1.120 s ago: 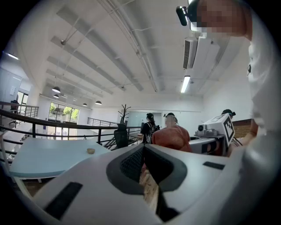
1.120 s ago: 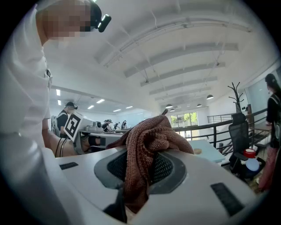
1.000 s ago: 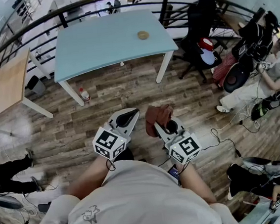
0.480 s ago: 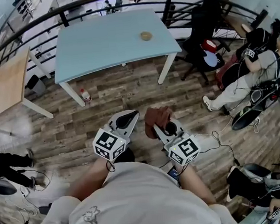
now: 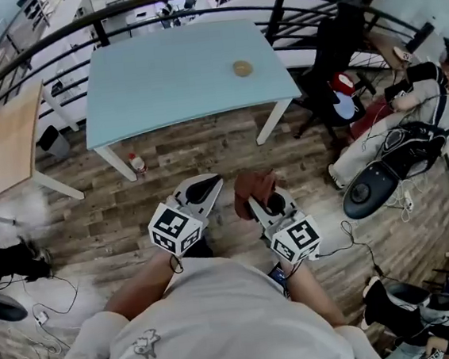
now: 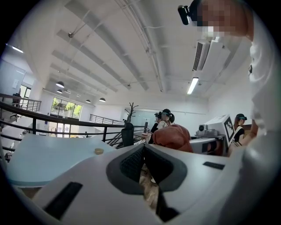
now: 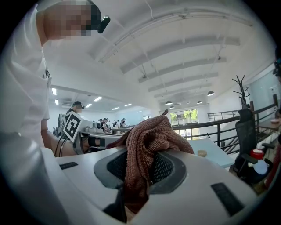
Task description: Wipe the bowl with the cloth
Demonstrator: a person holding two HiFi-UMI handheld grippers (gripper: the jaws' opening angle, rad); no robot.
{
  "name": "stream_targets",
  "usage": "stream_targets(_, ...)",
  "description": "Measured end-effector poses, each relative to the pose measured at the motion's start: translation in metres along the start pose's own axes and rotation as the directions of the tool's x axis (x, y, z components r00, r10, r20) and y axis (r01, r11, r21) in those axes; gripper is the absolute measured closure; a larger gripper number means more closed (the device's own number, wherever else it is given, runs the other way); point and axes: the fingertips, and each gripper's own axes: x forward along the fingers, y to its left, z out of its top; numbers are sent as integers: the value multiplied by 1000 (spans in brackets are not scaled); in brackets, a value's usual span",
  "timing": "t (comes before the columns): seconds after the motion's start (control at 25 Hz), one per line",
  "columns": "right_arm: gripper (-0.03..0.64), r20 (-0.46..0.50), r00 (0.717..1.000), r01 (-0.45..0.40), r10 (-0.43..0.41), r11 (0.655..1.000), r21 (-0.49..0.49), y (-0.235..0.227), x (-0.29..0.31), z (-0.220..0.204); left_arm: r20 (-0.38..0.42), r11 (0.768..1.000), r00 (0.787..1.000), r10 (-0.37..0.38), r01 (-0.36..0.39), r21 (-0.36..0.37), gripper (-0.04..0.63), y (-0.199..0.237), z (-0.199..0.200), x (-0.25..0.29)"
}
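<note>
Well, my right gripper (image 7: 140, 166) pinches the brown cloth (image 7: 148, 138), my left gripper (image 6: 144, 154) is pressed together on nothing, and the bowl (image 5: 242, 68) sits well apart on the blue table (image 5: 158, 82)

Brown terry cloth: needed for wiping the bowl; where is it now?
Head view, centre: the brown terry cloth is clamped in the right gripper, beside the left gripper.

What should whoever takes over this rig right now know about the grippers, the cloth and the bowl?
Left hand-held gripper: shut, nothing in it.
Right hand-held gripper: shut on the brown cloth, which is bunched up above its jaws.
The bowl sits on the light-blue table, well ahead of both grippers.
Done: cloth in hand.
Left: reach the table, probably steady the bowl with the left, then wipe it.
</note>
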Motion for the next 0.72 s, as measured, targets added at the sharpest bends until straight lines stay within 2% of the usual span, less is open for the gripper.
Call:
stream_targets(0.32, 509, -3, 998, 57, -57, 998, 22, -40, 63, 23, -14, 998, 998, -66, 66, 15, 580, 63, 29, 35)
stream_targets(0.48, 509, -20, 998, 54, -54, 998, 34, -64, 83, 22, -23, 997, 997, -73, 73, 2, 580, 86, 31, 59)
stream_targets(0.72, 509, -20, 1000, 22, -21, 999, 44, -133, 108, 21, -41, 999, 998, -40, 40, 1, 580, 119, 32, 120)
